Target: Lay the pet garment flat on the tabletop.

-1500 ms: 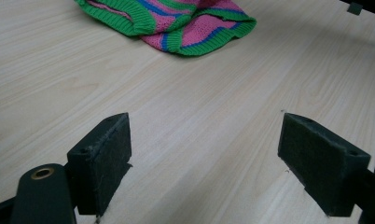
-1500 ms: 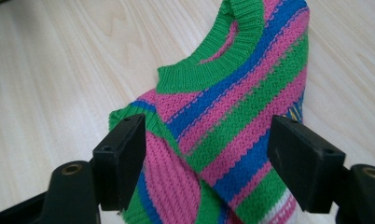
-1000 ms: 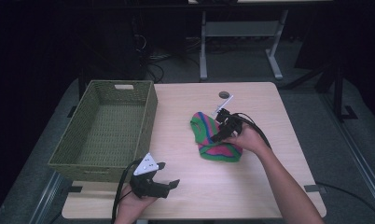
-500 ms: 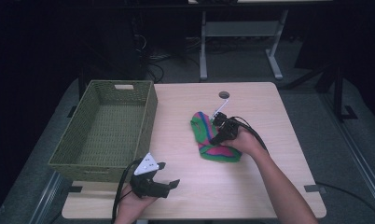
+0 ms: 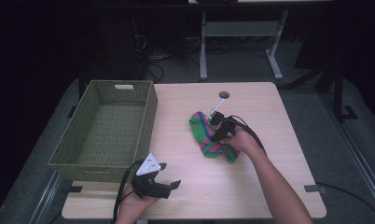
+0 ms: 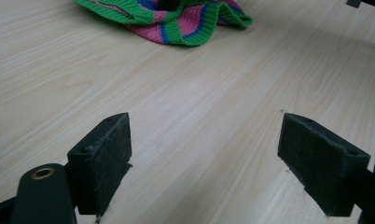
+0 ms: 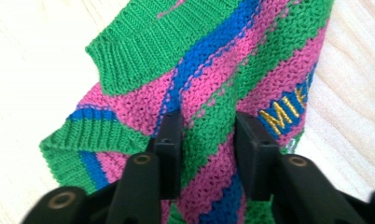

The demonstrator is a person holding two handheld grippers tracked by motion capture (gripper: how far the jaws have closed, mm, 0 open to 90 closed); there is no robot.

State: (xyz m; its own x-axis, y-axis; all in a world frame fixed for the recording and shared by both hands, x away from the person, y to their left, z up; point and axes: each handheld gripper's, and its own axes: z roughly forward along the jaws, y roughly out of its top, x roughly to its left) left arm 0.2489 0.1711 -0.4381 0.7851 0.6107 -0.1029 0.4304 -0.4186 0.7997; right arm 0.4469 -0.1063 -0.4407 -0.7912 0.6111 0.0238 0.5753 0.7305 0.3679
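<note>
- I'm looking at what seems a lab or test room, not a home.
- I see one plain wooden table [image 5: 269, 182] standing alone on a grey floor [image 5: 344, 154], with the surroundings kept dark.
- Behind it I make out loose cables [image 5: 150, 56] on the floor and the metal legs of a stand [image 5: 203, 51].
- Tape marks [image 5: 312, 188] sit at the table's near edge.

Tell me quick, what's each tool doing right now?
Left tool: open, holding nothing, over bare table.
Right tool: closed on a fold of the striped knit garment.
</note>
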